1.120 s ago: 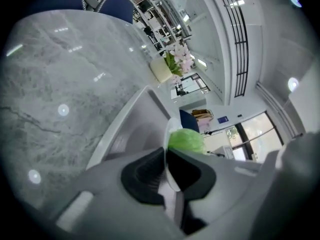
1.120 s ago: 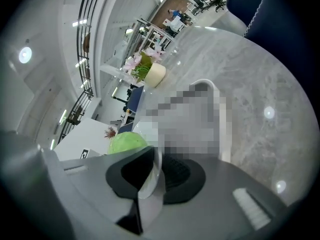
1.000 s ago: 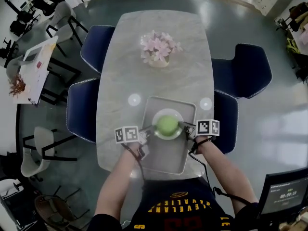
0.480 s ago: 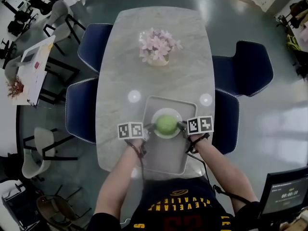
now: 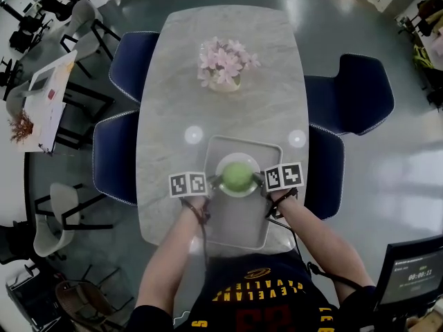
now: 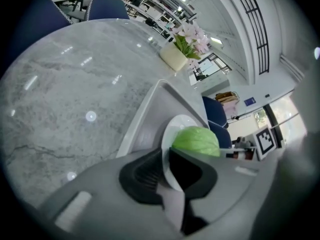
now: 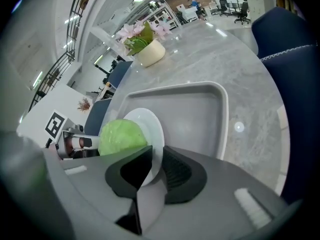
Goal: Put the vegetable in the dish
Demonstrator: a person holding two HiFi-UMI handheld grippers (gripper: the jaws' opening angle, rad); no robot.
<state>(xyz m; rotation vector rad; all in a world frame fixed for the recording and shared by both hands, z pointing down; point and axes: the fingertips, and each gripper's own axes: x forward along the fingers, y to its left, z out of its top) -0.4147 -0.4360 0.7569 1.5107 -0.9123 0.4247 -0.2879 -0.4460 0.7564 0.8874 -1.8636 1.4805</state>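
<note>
Dish [image 5: 239, 157] shifted forward; left gripper [image 5: 213, 182], right gripper [image 5: 261, 180] clamp rim, cabbage [image 5: 238, 176] between.

Green cabbage [image 5: 238, 177] sitting in a white dish [image 5: 222, 167]
The round, pale-green cabbage fills most of the shallow dish and sits at its middle. The dish is over the grey tray [image 5: 235, 227] near the worktop's [image 5: 173, 116] front edge, its rim pinched on opposite sides by the jaws of the left gripper [image 5: 216, 180] and right gripper [image 5: 260, 180].
</note>
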